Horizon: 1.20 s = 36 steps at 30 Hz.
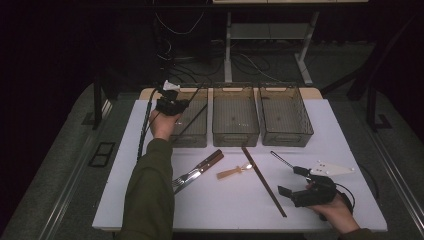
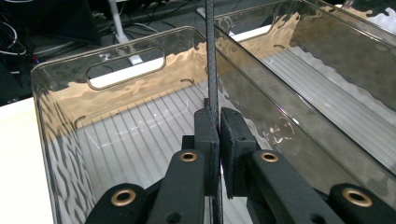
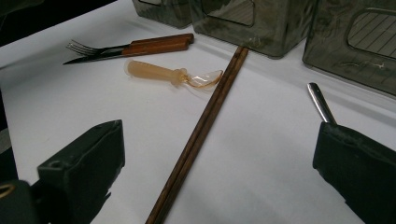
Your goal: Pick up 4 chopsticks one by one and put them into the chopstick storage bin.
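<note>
Left hand-held gripper (image 2: 219, 126) clenched on thin black rod (image 2: 211, 56), long axis running straight ahead, over left bin (image 2: 60, 93); right hand-held gripper (image 3: 219, 154) released.

You work in lab: dark room, cable tangle (image 1: 175, 65) on floor, white desk frame (image 1: 265, 47) beyond your left hand-held gripper (image 1: 169, 98).

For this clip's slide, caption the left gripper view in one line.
Left gripper shut on a thin black rod, held above the smoky clear bin.
</note>
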Each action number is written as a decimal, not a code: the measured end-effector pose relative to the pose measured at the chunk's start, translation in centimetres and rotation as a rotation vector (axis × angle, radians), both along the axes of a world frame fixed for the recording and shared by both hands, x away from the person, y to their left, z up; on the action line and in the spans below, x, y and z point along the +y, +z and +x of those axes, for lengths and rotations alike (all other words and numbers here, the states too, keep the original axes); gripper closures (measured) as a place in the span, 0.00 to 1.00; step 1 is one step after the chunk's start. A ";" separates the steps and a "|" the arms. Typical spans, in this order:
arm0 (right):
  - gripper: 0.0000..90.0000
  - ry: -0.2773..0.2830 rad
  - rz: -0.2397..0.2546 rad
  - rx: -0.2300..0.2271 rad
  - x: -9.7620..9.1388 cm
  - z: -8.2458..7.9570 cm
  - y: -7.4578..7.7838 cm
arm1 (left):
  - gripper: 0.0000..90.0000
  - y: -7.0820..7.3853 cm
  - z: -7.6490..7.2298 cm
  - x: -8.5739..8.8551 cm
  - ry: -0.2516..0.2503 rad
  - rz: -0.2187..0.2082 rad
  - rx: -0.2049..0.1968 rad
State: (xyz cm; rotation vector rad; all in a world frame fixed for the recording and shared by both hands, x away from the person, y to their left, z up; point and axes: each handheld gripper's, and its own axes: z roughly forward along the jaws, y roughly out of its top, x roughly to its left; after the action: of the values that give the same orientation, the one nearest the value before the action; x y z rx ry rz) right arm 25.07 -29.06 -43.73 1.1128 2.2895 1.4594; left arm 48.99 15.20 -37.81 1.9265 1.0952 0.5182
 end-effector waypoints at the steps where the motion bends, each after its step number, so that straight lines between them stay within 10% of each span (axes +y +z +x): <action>1: 0.03 -0.001 0.001 0.000 0.0 0.0 0.0 | 0.95 0.0 0.0 0.0 0.003 -0.001 0.002; 9: 0.03 -0.001 0.002 -0.001 0.0 0.0 0.0 | 0.75 0.1 0.0 0.0 0.035 0.016 0.012; 36: 0.03 -0.003 -0.020 0.009 0.1 0.2 -0.2 | 0.36 2.5 -8.2 1.1 -0.203 -0.086 0.002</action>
State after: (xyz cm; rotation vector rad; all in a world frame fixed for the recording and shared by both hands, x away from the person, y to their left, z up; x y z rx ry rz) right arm 25.29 -28.98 -43.90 1.1189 2.3020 1.4304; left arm 40.82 16.28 -35.35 1.9356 0.8959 0.3516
